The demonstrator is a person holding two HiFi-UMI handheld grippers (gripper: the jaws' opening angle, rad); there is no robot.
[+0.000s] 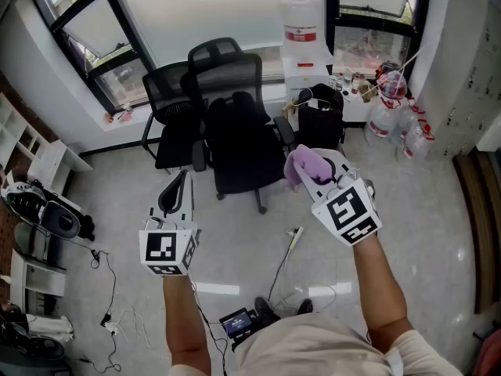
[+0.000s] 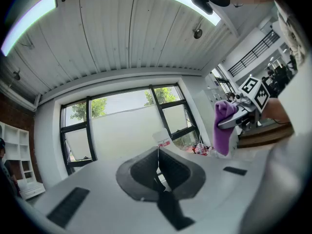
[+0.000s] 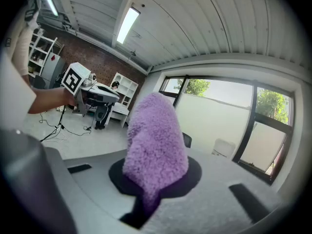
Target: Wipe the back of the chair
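Chair back (image 1: 231, 81) beyond open floor (image 1: 235, 237), right gripper (image 1: 318, 176) pinching purple cloth (image 1: 299, 165), left gripper (image 1: 182, 182) closed

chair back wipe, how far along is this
Done: the right gripper is shut on the purple cloth. In hand: it is held above the floor, short of the nearer black chair; the left gripper is shut and empty. Left: all the wiping, since the cloth touches no chair back.
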